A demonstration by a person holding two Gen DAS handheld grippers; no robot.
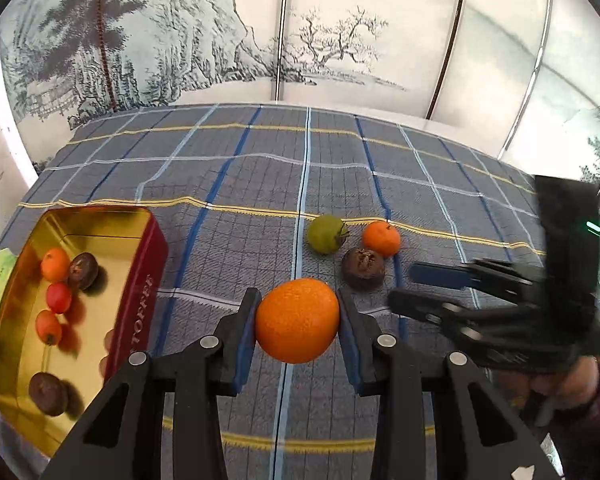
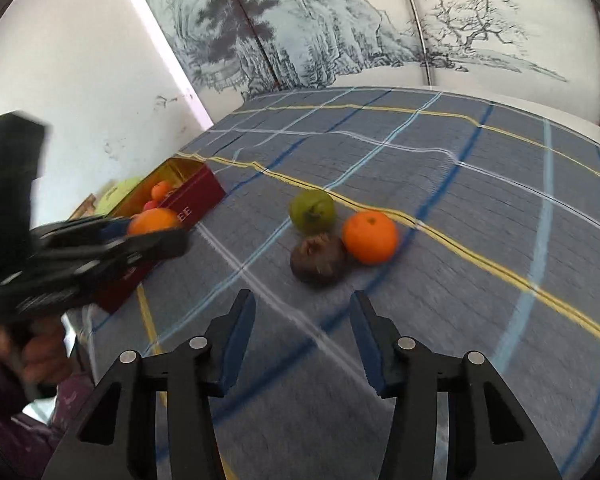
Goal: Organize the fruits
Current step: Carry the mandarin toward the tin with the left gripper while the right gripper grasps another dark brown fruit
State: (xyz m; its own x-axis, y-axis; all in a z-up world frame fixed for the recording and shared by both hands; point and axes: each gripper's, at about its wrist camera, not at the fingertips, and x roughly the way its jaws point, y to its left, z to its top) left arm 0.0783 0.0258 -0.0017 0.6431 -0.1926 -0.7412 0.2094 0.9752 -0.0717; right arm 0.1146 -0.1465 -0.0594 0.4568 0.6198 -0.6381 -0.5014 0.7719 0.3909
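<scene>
Large round orange, glossy and pebble-skinned, sits clamped between the blue pads of the left hand-held gripper, the jaws shut on its widest girth at 9 and 3 o'clock. It seems to be held clear of the grey-blue checked cloth covering the bench. It is likely firm and fairly heavy, with a rind that yields a little, so a hold across the equator looks secure; a grip nearer either end would probably let the waxy skin slide out.

At 9 o'clock of that gripper lies the open rectangular red toffee tin with a gold interior, already holding small orange and red fruits and two wrinkled dark brown ones.

The right hand-held gripper has its jaws spread wide with nothing between them, and it points toward a cluster at its 12 o'clock. There, a small orange tangerine touches a shrivelled dark brown round fruit, with a smooth green round fruit just behind them. The tangerine is probably light and soft-skinned, so a gentle squeeze across its middle suits it. The brown fruit looks dried and brittle, and may dent or crack under pressure.
</scene>
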